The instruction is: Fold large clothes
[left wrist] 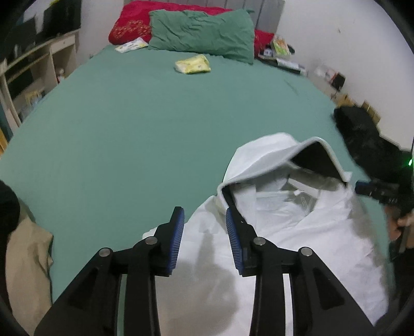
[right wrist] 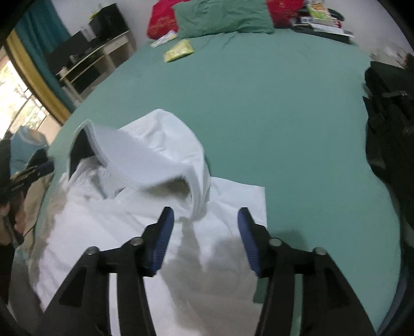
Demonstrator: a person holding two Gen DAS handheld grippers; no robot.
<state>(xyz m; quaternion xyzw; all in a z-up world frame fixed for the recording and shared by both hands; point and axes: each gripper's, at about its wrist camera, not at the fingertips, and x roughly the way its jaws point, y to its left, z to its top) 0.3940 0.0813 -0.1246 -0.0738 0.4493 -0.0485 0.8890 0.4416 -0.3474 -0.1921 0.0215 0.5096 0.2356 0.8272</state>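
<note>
**Two open tools poised over a white hooded garment on a bed**

Nearest, the left tool [left wrist: 205, 217] hangs released, its blue pads spread apart and holding nothing, above the near left part of a white hooded garment [left wrist: 297, 232]. The right tool [right wrist: 205, 217] is likewise released and empty, over the garment's right side, near a flat straight edge of the cloth. Both cast shadows on the fabric below.

The garment lies spread on the near part of a green bed sheet [left wrist: 129, 116], its hood [left wrist: 274, 152] standing puffed up beyond the tools, dark lining showing.

Farther off lie a yellow packet [left wrist: 192, 64], then a green pillow [left wrist: 201, 32] and a red pillow [left wrist: 129, 23] at the headboard.

The fold appears barely begun: the step in hand looks like picking grip points. The next move likely calls for lowering each tool and pinching an edge, or flattening the hood first.
</note>
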